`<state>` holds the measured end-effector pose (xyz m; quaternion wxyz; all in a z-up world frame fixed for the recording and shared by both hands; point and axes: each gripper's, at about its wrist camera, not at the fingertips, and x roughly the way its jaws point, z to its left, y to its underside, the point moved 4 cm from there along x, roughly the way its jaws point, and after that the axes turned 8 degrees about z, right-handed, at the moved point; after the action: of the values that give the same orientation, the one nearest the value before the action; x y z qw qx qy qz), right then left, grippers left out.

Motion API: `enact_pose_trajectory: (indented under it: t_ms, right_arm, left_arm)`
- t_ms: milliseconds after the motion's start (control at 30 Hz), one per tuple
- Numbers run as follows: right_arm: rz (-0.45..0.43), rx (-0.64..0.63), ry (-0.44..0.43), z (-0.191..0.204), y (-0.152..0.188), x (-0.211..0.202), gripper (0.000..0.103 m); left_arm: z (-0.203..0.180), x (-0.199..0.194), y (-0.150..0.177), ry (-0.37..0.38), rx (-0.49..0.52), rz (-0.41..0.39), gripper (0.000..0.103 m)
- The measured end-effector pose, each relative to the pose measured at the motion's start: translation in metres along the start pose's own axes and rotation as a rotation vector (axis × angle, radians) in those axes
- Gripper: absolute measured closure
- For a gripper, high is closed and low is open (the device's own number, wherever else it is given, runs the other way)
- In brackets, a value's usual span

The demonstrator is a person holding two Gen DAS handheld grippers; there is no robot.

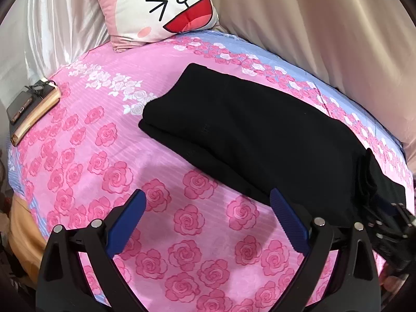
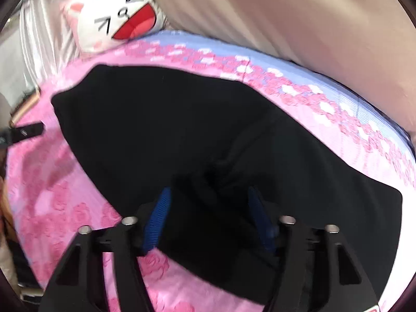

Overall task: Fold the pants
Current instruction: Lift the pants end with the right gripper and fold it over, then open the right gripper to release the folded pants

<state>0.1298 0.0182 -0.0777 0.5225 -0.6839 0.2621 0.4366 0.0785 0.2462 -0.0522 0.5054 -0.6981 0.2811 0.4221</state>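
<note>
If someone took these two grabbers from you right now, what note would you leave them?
Left gripper: jaws open, empty, over bare bedsheet beside the pants.
Right gripper: jaws open over the pants' near end, not clamping the cloth.
Pants: black, lying folded lengthwise across the bed, layers stacked at the far end.
Left to do: probably fold them shorter, end to end.

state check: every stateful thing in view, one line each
pants: folded, lying flat on the bed, not gripped
left gripper: jaws open, empty, over bare sheet beside the pants
right gripper: jaws open, over the pants, fabric bunched between them but not pinched
pillow: propped upright at the bed's far end
book: closed, dark items stacked on top
</note>
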Motion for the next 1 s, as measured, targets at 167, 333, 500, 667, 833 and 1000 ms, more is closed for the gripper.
enact_pose_trajectory:
  t_ms: [167,333,500,667,833,1000]
  right_arm:
    - [-0.037,0.035,0.018,-0.002,-0.015,-0.005,0.089]
    - [-0.066,-0.004,-0.027,0.017,-0.019,-0.019,0.088]
    - [-0.038,-0.001,-0.025,0.024,-0.004,-0.006,0.069]
    - [-0.123,0.027,0.063,0.005,0.017,-0.058,0.050]
    - [-0.151,0.153,0.143,-0.048,0.059,-0.096,0.042]
    - [-0.134,0.296,0.233,-0.105,0.103,-0.118,0.037]
  left_arm:
    - [0.013,-0.004,-0.001,-0.012,-0.025,-0.005,0.009]
    - [0.028,-0.001,-0.012,-0.008,-0.064,-0.006,0.009]
    - [0.032,0.018,-0.030,0.054,-0.109,0.024,0.009]
    - [0.050,0.047,-0.046,0.184,-0.272,0.103,0.008]
    - [0.062,0.063,-0.063,0.240,-0.387,0.068,0.008]
    - [0.053,0.065,-0.072,0.088,-0.343,0.036,0.064]
